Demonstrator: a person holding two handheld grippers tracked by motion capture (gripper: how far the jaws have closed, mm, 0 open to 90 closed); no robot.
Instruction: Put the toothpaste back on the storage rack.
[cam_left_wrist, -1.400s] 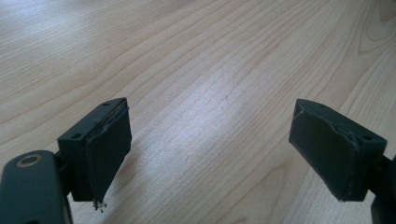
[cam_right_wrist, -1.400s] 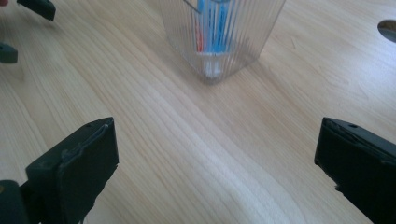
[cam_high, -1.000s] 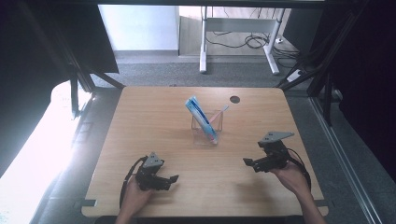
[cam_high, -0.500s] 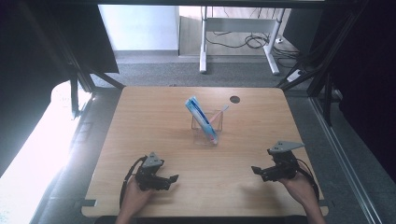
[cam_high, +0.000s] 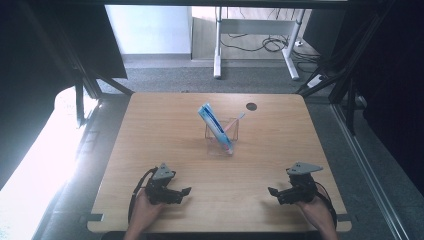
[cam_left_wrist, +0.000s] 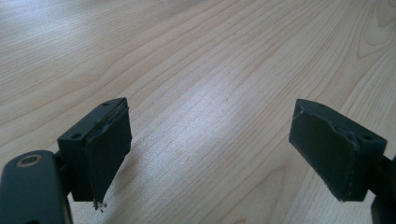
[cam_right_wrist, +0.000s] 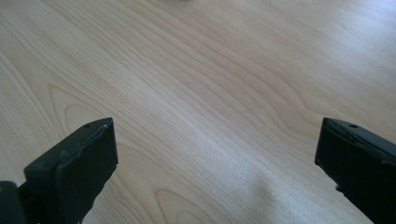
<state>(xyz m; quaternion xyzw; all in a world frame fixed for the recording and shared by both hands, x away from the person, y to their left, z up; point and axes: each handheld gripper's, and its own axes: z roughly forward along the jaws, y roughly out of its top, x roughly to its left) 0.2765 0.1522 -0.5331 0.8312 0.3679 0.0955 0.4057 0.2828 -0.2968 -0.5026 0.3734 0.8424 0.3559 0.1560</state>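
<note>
Left gripper (cam_high: 186, 192) and right gripper (cam_high: 272, 192) parted wide, gripping nothing, right jaws just opened. Beyond the fingertips, well apart: clear holder (cam_high: 221, 140) with toothpaste tube (cam_high: 214, 124).

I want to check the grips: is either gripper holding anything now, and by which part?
Nothing is held. The left gripper and the right gripper are both open, with bare table between their fingers.

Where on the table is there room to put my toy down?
The table is bare left and right of the clear cup holding the toothpaste tube, and between the left tool and right tool. Only the middle is crowded.
</note>
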